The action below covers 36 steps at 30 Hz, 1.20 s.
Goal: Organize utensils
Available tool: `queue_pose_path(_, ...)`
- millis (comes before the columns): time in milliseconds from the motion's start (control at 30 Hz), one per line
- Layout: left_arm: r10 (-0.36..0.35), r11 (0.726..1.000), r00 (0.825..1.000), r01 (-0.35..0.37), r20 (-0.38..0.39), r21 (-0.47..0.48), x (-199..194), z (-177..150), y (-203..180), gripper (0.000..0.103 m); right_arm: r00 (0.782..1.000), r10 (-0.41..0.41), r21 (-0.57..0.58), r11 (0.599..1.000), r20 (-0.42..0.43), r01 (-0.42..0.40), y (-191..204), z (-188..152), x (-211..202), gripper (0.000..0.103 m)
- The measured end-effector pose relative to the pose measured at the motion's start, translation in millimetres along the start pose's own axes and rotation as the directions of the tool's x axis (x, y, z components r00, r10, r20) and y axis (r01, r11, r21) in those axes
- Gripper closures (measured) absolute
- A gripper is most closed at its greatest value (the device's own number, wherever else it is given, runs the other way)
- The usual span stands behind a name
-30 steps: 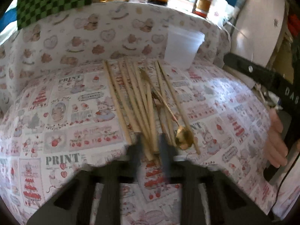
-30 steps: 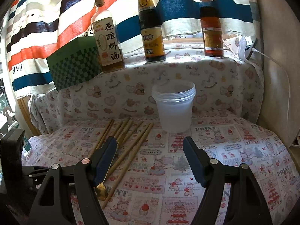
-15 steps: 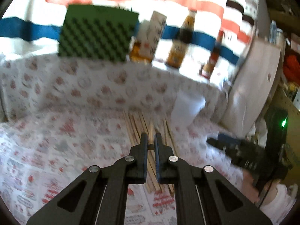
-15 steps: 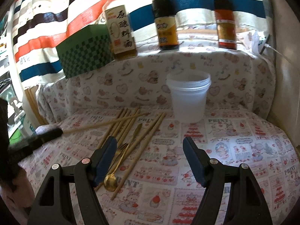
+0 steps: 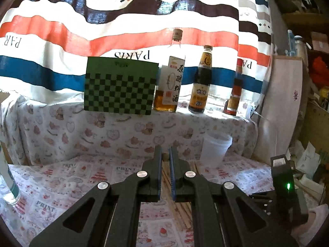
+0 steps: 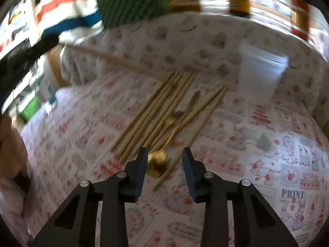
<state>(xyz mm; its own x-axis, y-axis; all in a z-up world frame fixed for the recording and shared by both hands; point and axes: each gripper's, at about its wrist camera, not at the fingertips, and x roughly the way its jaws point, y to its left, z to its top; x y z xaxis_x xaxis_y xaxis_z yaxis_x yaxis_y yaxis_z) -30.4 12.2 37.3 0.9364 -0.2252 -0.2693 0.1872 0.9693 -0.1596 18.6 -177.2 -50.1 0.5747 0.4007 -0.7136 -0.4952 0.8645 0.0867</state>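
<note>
My left gripper [image 5: 165, 156] is shut on a single wooden chopstick [image 5: 165, 156], whose end shows between the pads. It is held up off the table. In the right wrist view that chopstick [image 6: 115, 60] runs from the blurred left gripper at the upper left towards the pile. Several more chopsticks [image 6: 160, 111] lie fanned on the printed cloth with a gold fork and knife among them. My right gripper [image 6: 165, 156] points down over the near end of the pile, its jaws closing. The gold spoon's bowl [image 6: 157, 164] and one chopstick tip lie beneath the gap, untouched.
A clear plastic cup [image 6: 261, 76] stands upright at the back right of the table, also visible as the cup [image 5: 216, 150]. On the ledge behind it are three sauce bottles [image 5: 170, 82] and a green checkered box [image 5: 120, 86]. A glass bottle [image 5: 8, 183] stands at the far left edge.
The left gripper has lifted a chopstick out of the pile and tilted up towards level. The right gripper has tipped down towards the spoon, and its jaws have narrowed.
</note>
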Motion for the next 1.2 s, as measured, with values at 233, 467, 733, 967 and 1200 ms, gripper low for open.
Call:
queue_pose_path(233,0.006,1.0,1.0,-0.005,0.002,-0.016,-3.1,-1.8,1.3,0.097,0.998,-0.054,-0.102,0.994,-0.04,0.049,20.1,-4.7,12.3,0.066)
queue_pose_path(467,0.021,0.999,1.0,-0.021,-0.009,-0.046,-1.3,-2.2,6.8,0.097,0.998,-0.057,-0.059,0.997,-0.021,0.056,8.6,-4.9,6.6,0.088)
queue_pose_path(733,0.023,0.998,1.0,-0.023,-0.011,-0.058,-1.1,-1.8,9.8,0.097,0.996,-0.062,0.008,0.998,0.064,0.062,-4.7,2.4,-18.4,0.1)
queue_pose_path(967,0.028,0.998,1.0,-0.029,-0.012,-0.049,-0.9,-2.1,8.7,0.097,0.991,-0.128,0.018,0.992,0.047,0.128,-13.6,5.1,-18.9,0.101)
queue_pose_path(1200,0.028,0.998,0.999,-0.03,-0.035,-0.055,2.9,-4.2,10.4,0.097,0.99,-0.128,0.066,0.989,-0.066,0.132,-24.1,2.1,4.3,0.1)
